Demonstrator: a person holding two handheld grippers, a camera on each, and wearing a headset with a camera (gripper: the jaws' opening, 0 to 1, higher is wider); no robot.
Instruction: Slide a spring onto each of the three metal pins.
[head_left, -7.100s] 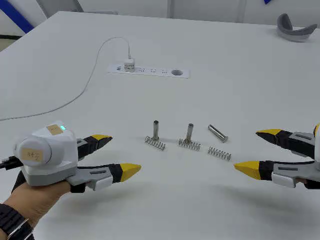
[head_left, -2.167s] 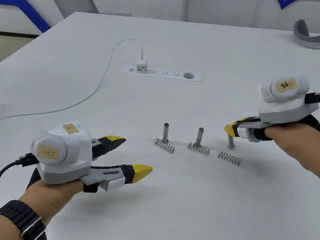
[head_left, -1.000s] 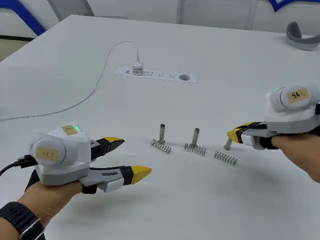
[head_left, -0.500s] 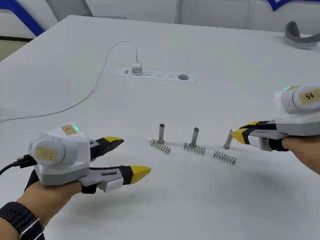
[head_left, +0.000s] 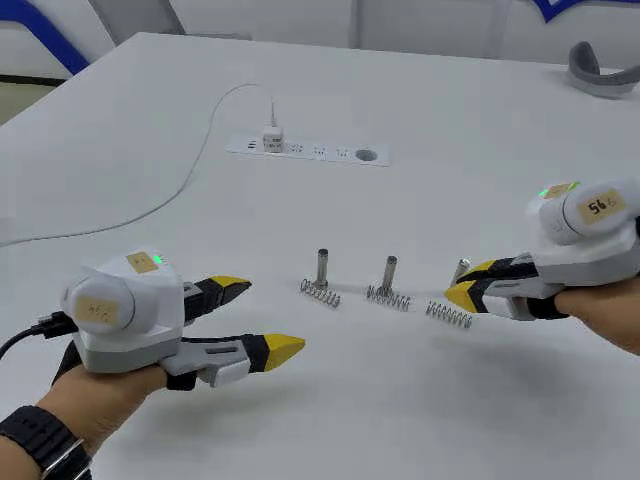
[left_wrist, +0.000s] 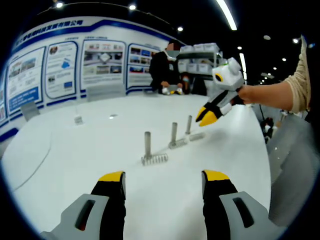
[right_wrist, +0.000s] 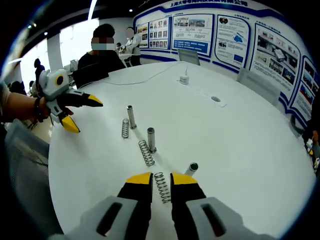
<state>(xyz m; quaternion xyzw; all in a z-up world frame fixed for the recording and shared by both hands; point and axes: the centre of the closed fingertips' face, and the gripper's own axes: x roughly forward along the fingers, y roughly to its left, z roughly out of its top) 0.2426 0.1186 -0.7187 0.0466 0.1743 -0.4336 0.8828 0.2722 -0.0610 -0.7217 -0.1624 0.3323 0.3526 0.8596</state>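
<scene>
In the head view my left gripper (head_left: 268, 316) sits at the lower left above the white table (head_left: 420, 400). Its jaws are spread wide with nothing between them, and its own view shows the same wide gap (left_wrist: 163, 176). A cable (head_left: 170, 190) runs across the upper left to a power strip (head_left: 305, 150) near the top centre.

At mid-frame the left pin (head_left: 322, 265) stands upright with the left spring (head_left: 316, 292) lying flat at its foot. Just right of that, the middle pin (head_left: 389, 272) also stands, with the middle spring (head_left: 388, 298) lying against its base. No spring is on a pin yet.

Further right lies the right spring (head_left: 447, 314). My right gripper (head_left: 466, 285) reaches in from the right edge, its tips over the spring's right end. In its own view (right_wrist: 161, 179) the jaws are narrow, with the spring's near end (right_wrist: 162, 186) between the tips and a sliver of table on each side. The right pin (right_wrist: 191, 168) stands just right of those tips.
</scene>
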